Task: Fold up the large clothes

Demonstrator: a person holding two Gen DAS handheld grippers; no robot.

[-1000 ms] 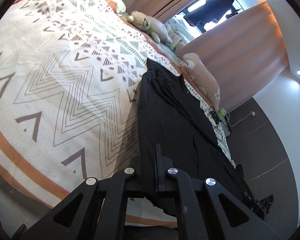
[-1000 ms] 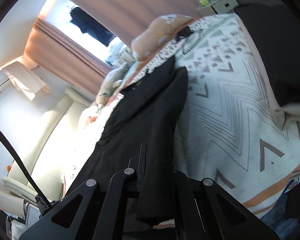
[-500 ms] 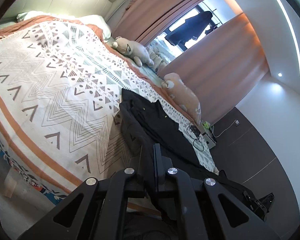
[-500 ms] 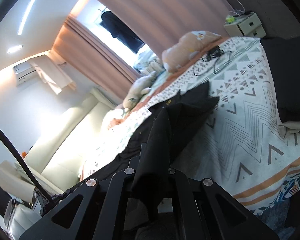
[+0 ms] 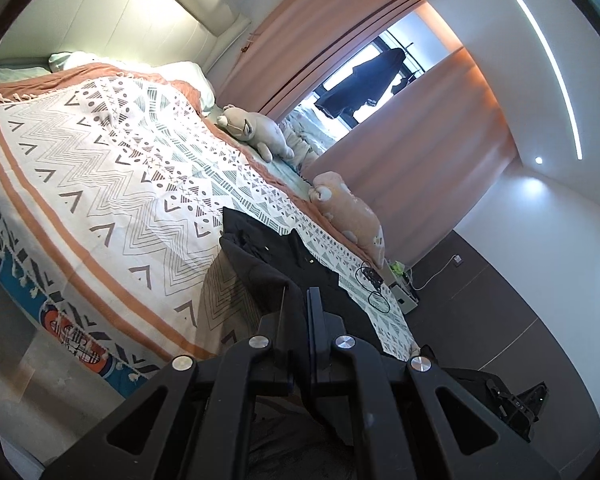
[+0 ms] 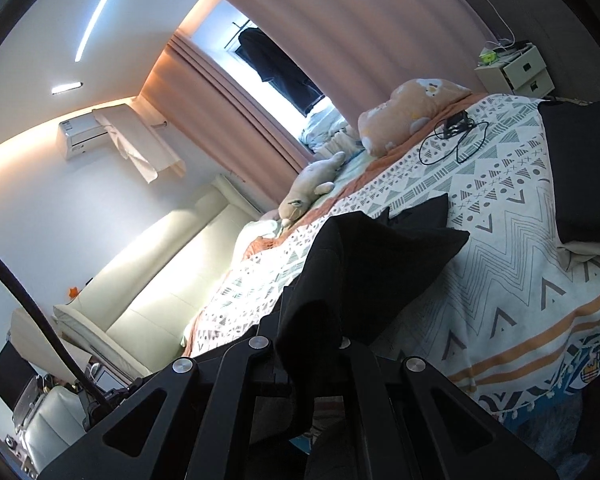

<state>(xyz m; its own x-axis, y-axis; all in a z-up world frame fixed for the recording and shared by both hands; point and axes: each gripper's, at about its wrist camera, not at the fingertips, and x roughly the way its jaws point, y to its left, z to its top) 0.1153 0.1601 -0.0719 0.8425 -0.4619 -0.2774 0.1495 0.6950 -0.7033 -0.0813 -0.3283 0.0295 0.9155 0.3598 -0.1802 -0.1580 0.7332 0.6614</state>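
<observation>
The right gripper (image 6: 300,320) is pinched tight on a big black piece of clothing (image 6: 364,264). The cloth hangs over the fingers and hides most of them. Its top end is lifted up, and the far part lies on the bed cover (image 6: 512,248), which has zigzags and orange stripes. A tan stuffed animal (image 6: 412,112) lies along the far edge of the bed. A grey stuffed animal (image 6: 312,188) lies near it, closer to the head of the bed. A black cable (image 6: 452,140) is curled on the cover just beside the tan toy. A dark folded cloth (image 6: 584,176) sits at the right edge of the bed. A small white nightstand (image 6: 516,72) stands past the bed.
</observation>
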